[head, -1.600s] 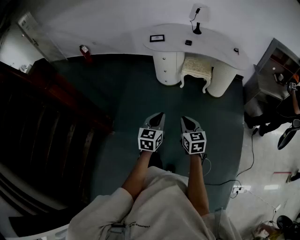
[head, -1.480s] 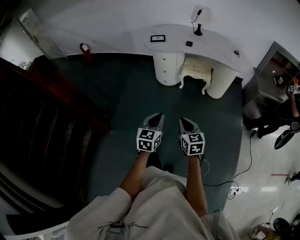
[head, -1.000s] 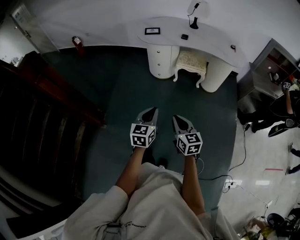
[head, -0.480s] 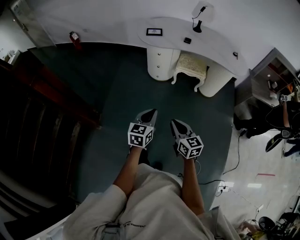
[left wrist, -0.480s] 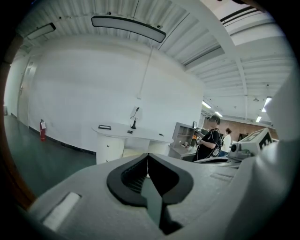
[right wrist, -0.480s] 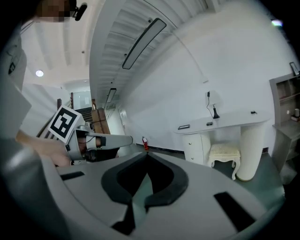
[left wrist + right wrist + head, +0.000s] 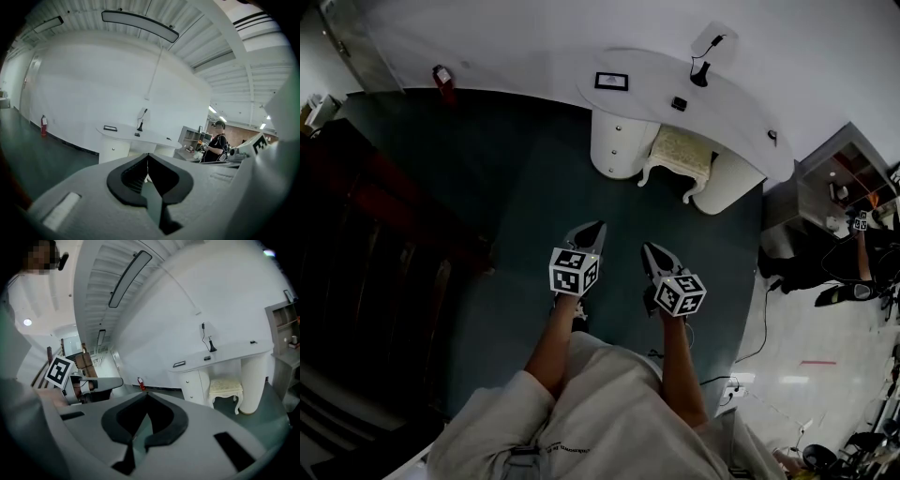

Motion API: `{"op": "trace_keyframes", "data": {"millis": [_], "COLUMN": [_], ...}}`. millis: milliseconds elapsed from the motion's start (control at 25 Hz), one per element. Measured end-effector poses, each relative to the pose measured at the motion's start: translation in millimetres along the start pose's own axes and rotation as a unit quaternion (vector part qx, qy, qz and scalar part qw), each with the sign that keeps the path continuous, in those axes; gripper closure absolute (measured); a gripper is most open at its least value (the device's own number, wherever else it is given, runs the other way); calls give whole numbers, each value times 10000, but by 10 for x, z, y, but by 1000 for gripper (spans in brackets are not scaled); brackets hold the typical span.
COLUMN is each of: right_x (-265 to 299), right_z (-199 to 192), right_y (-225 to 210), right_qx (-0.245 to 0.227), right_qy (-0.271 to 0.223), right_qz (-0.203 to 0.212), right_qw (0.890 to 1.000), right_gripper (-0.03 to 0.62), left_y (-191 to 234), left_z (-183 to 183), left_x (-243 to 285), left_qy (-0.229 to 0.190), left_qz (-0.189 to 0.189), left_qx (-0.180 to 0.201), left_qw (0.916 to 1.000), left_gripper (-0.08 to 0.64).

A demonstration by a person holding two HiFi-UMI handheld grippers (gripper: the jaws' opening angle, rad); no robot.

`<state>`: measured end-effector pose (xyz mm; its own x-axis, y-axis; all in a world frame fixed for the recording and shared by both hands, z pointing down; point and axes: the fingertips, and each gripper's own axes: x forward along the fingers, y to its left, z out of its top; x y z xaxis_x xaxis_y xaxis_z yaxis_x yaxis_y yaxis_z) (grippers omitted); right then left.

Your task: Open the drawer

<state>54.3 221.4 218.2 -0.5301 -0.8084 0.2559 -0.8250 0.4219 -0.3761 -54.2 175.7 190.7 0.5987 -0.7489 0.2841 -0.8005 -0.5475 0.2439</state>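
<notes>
The left hand-held gripper [image 7: 592, 230] and the right hand-held gripper [image 7: 649, 251] are being held side by side above the dark green floor [image 7: 516, 187], both aimed toward the white bench [image 7: 722, 103] at the far wall. In each gripper view the 2 jaws are being shown pressed together at the tips, with nothing between them. The 2 hand-held grippers are being kept apart from each other and well apart from the bench.

The drawer [image 7: 617, 133] is being carried in the round white pedestal [image 7: 614, 155] under the left end of the bench. Its front is lying flush with the pedestal, so it is being read as closed; small knobs are being seen on the pedestal front. A cream stool [image 7: 680, 150] is standing under the bench, just to the right of the pedestal.

On the bench top, a dark frame [image 7: 611, 82] is lying near the left end, a small dark item [image 7: 679, 104] near the middle, and a black stand [image 7: 701, 75] with a cable at the rear edge.

A red fire extinguisher [image 7: 442, 82] is standing at the wall, left of the bench. A second person [image 7: 862, 244] is standing beside a grey shelf unit [image 7: 825, 187] to the right of the bench.
</notes>
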Motion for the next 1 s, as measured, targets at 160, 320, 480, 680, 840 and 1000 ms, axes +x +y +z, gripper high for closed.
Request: {"op": "trace_keyframes", "data": {"millis": [160,320,480,680,840,1000], "right_x": [320,686,1026,1388,1641,1744], "right_z": [120,170,229,350,242,331], "right_y": [-39,-73,-105,-139,-104,-203], "right_qx": [66,136,220,654,681,713], "right_qy": [27,15,45,-215,-39,-40], "right_qz": [-32,-77,-152,-246,-254,-340], "right_qw": [10000,9999,9996,9973,9973,9969], "right_gripper": [577,577,577,577,577,577], "left_y": [284,590,899,1241,1518,1618], "left_z": [175,240,362,450,480,554], "left_x": [160,366,515,610,671,821], "left_qy": [-9,71,68,147,146,129], "left_qz": [3,-58,-93,-149,-85,-130], "left_qx": [-3,19,11,14,-106,-175], "left_qw": [10000,10000,9999,9998,9998,9997], "left_gripper": [549,549,549,549,549,549]}}
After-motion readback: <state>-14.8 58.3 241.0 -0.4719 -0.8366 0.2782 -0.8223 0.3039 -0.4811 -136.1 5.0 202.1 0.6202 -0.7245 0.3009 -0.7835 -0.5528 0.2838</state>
